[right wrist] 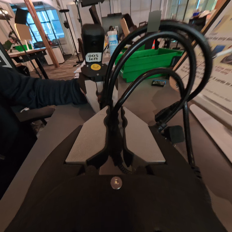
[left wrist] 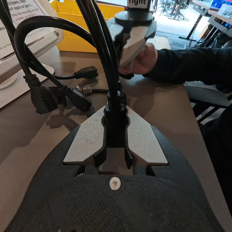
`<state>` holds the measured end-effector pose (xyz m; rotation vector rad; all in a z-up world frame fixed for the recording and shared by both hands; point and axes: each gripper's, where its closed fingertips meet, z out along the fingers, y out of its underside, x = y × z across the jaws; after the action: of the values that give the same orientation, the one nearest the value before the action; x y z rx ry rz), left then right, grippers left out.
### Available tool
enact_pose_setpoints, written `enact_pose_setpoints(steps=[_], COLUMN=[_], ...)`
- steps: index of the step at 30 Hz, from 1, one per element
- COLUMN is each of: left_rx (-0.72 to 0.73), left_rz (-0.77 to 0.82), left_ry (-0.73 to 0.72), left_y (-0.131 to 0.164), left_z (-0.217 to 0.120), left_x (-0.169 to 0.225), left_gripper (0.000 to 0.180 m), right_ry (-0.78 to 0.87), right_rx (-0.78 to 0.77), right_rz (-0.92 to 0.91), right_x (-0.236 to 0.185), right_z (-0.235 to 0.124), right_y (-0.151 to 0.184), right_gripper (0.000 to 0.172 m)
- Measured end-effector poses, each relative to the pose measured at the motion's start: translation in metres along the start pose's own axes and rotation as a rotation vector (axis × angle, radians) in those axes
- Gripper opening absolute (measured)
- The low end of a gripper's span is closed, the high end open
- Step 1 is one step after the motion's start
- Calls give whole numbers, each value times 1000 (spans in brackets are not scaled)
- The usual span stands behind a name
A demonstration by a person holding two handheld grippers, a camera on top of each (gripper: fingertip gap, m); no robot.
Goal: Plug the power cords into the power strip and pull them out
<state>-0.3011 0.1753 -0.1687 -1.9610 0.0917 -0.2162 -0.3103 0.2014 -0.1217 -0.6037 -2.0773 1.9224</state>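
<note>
The grey table (left wrist: 156, 113) carries everything here, and on it the biggest items are two plastic bins: a yellow bin (left wrist: 77, 37) at the far edge in the left wrist view, its inside hidden behind its wall, and a green bin (right wrist: 148, 62) in the right wrist view, whose contents cannot be made out. White printed instruction sheets (right wrist: 213, 77) stand propped along the table's side, and a white stand (left wrist: 25, 52) holds another printed sheet. The black power cords (left wrist: 41, 41) arch up in loops, with several loose connector ends (left wrist: 42, 99) lying on the table to the left; the power strip itself cannot be picked out in either view. The left gripper (left wrist: 115, 113) is clamped on a black plug body with its bundle of cords rising straight out of the fingers. The right gripper (right wrist: 114, 113) has a black cord running down between its fingers (the left pad touches it, while a sliver of gap shows at the right pad, so a firm grip cannot be confirmed). Each gripper bears a small white label, and the left one also a yellow smiley sticker (right wrist: 95, 66). A small black-and-blue box (right wrist: 158, 83) lies near the green bin.
</note>
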Motion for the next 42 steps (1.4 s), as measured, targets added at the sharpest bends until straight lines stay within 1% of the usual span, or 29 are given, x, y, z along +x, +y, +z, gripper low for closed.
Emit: enact_pose_setpoints(steps=[3,5,7,9,10,13,15,16,18,19,20,26,29,31,34,37,39,42], left_rx=[-11,-20,-27,-36,-38,-40,-46,-52,-81,-90,-90,-101,-105,-116,-115,-118,-122,-112], left_rz=[17,26,33,44,49,56,66,74,101,113,112,128,125,134,127,160,175,154], left_ry=[-12,-19,-21,-27,-30,-34,-37,-40,-46,-53,-55,-59,-57,-58,-67,-68,-64,-66], left_y=[-1,0,1,1,1,1,2,2,5,7,6,7,8,10,11,14,15,12], left_z=[1,2,3,4,4,6,7,9,12,13,14,16,16,18,19,15,14,15], left_x=[1,2,2,3,3,3,4,5,7,8,8,9,10,11,10,7,7,7], left_gripper=[24,24,24,24,24,24,24,24,24,24,24,24,24,24,25,26,25,26], right_ry=[0,28,36,10,11,103,119,98,111,139,148,82,49,51,63,37,29,33], right_rx=[16,-9,12,39,41,-18,-91,-109,-122,-123,-121,-103,-106,-122,-134,-87,-73,-18], right_rz=[-46,-107,-150,-170,-185,-204,-178,-163,-154,-167,-174,-113,-77,-64,-63,33,56,121], right_x=[-4,-7,-15,-26,-30,-23,-20,-22,-21,-17,-15,-20,-24,-22,-22,-21,-23,-21], right_z=[-10,-10,-9,-8,-8,-3,5,11,18,19,19,17,18,18,19,22,24,23], right_y=[-12,-14,-22,-32,-35,-31,-20,-17,-13,-13,-12,-12,-12,-10,-9,-11,-12,-17], right_gripper=[23,26,33,32,28,14,19,25,27,16,10,11,19,7,7,6,5,3])
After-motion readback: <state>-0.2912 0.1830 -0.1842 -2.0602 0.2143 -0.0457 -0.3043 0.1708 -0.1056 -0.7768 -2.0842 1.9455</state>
